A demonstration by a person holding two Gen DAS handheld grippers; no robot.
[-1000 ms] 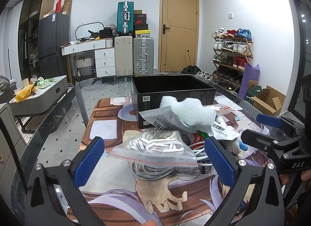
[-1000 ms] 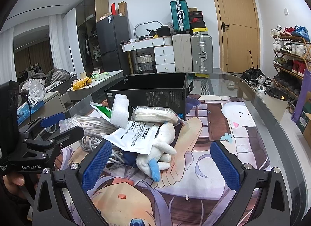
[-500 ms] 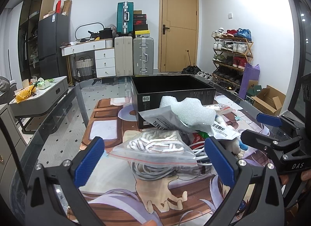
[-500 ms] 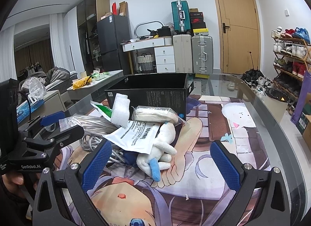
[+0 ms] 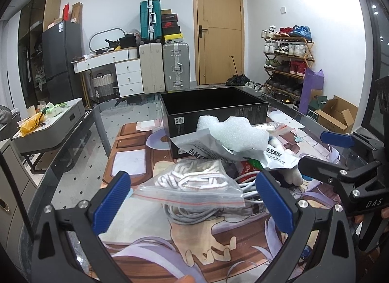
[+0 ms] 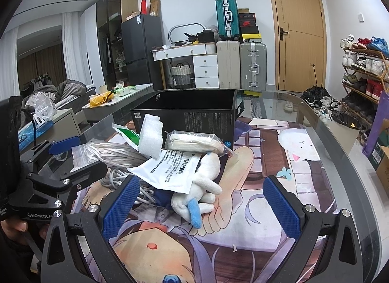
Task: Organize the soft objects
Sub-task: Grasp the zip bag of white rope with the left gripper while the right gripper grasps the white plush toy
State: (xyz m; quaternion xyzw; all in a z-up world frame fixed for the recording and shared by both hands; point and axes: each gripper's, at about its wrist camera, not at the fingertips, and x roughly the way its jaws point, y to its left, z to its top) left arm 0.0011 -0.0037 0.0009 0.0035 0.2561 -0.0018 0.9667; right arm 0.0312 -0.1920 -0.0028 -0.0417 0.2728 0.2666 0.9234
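A: What is seen nearest the black box [image 5: 214, 112], working outward from the cameras?

B: The left gripper [image 5: 192, 200] is held with its blue pads spread wide, and nothing is gripped. A clear zip bag of white cord [image 5: 194, 183] is framed between them, lying on a coil of grey cable [image 5: 192, 214]. The right gripper [image 6: 201, 207] is likewise held wide open and empty; a white plush toy [image 6: 201, 185] with a blue tip is seen just ahead of its left pad.

A: And the rest of the pile?

B: A printed grey pouch [image 6: 170, 168] is draped over the plush toy. A white foam piece [image 6: 150, 137] is propped on the pile, in front of the box's near wall. A clear packet of pale material [image 6: 194, 141] is laid against that same wall. All of it is heaped on an illustrated mat [image 6: 255, 200] that covers a glass table [image 5: 73, 156].

A: Is anything inside the box?

B: Only its dark, open inside is shown; the bottom cannot be made out. The box stands beyond the pile, touching it.
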